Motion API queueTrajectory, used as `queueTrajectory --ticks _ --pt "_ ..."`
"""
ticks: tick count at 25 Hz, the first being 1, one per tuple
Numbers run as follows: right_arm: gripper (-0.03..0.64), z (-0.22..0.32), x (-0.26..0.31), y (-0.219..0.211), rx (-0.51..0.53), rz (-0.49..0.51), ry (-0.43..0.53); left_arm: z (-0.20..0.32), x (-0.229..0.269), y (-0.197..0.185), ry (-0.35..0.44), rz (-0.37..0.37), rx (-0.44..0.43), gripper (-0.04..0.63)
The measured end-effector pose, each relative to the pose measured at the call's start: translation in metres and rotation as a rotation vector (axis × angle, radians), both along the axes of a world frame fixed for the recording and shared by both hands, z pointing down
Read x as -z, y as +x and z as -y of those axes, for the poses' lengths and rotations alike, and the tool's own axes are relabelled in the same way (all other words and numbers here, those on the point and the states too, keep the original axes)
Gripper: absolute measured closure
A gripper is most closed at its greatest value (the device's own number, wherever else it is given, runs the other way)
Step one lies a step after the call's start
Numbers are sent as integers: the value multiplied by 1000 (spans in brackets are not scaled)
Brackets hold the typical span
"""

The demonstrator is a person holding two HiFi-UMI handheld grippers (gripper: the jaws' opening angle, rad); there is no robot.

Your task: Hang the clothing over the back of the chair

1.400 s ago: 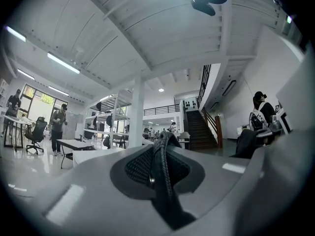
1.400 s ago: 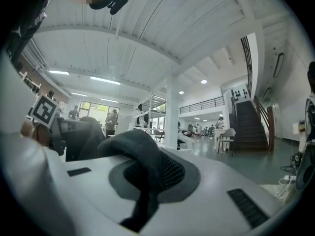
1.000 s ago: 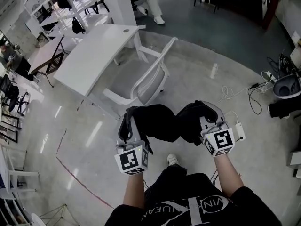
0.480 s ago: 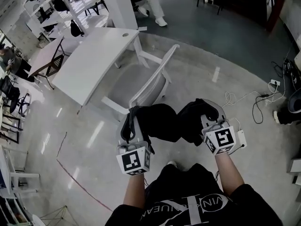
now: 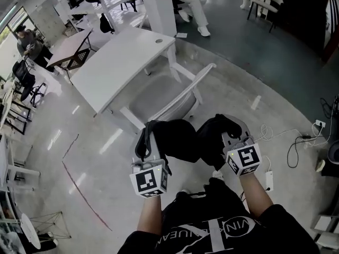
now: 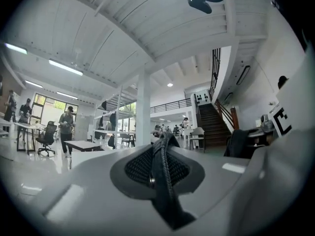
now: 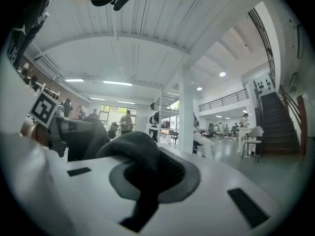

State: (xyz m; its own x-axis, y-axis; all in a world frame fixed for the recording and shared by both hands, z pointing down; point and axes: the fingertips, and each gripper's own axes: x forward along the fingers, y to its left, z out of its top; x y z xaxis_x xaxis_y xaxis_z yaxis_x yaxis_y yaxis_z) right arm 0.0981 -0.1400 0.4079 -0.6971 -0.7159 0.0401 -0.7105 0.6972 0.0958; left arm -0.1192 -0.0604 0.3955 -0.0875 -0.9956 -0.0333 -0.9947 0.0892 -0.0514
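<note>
Showing the black clothing (image 5: 180, 139) stretched crosswise between left gripper (image 5: 144, 141) and right gripper (image 5: 229, 135), both jaws pinching bunched fabric, with the white chair (image 5: 153, 95) ahead, its backrest (image 5: 183, 97) oblique to the garment, near end closest to the left gripper.

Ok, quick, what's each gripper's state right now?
Left gripper: closed, holding the black clothing.
Right gripper: closed, holding the same black clothing.
</note>
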Motion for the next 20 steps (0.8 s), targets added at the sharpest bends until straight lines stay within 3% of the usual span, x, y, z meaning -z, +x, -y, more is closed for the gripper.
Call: queueTrajectory --ticks 11,20 --pt "595 61 11 -12 292 -7 23 12 20 12 50 -22 308 554" --pt "595 97 35 -14 407 26 36 17 43 25 104 -30 462 554"
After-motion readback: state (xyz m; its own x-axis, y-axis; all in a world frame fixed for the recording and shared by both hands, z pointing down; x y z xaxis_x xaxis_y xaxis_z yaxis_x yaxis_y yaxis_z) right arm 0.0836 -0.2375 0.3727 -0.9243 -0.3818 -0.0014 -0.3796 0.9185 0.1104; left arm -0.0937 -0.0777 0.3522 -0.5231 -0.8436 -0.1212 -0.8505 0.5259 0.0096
